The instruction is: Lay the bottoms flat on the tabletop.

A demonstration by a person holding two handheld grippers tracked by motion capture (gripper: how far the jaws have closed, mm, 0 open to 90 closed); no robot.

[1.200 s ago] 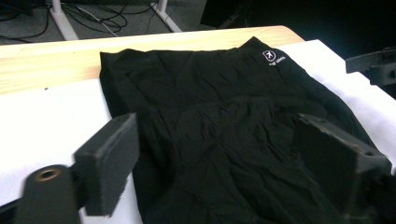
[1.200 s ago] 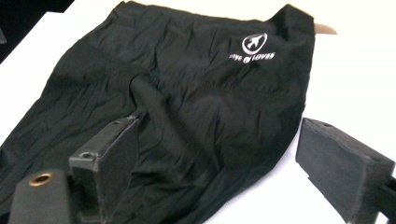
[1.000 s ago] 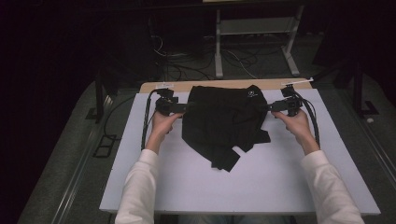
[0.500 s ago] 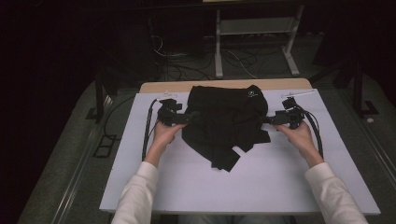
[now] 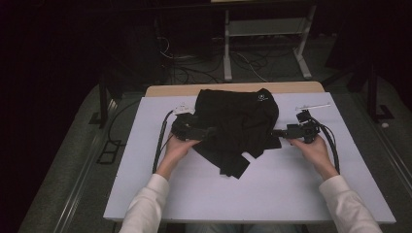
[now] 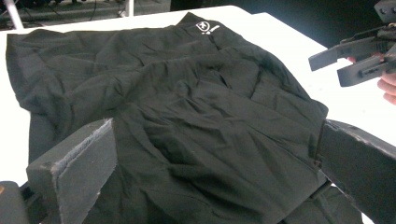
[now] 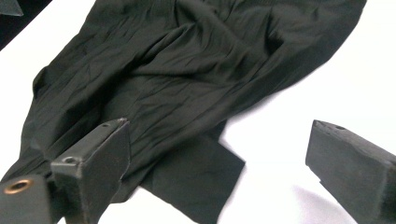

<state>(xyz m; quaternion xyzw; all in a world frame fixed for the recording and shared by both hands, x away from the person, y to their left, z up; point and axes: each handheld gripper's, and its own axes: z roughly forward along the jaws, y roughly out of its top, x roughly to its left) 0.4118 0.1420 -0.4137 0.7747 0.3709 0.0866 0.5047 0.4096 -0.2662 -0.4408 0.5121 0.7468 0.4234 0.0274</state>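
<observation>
A crumpled black garment [image 5: 238,121] lies on the white table top [image 5: 291,184], a small white logo [image 5: 263,98] near its far edge. My left gripper [image 5: 212,132] rests at the garment's left side; in the left gripper view it [image 6: 205,149] is open, jaws wide apart over the cloth [image 6: 187,93]. My right gripper [image 5: 273,132] sits at the garment's right edge. In the right gripper view it [image 7: 215,140] is open, one jaw over the fabric [image 7: 187,60], the other over bare table. Neither holds anything.
A wooden table edge [image 5: 233,89] shows behind the white top. Small white bits [image 5: 313,105] lie at the back right. A metal stand [image 5: 265,34] and floor cables [image 5: 194,73] are beyond. Bare white surface lies between the garment and the person.
Both grippers have moved toward the person along the garment's sides, and the left one has come inward onto the cloth. The garment has barely shifted.
</observation>
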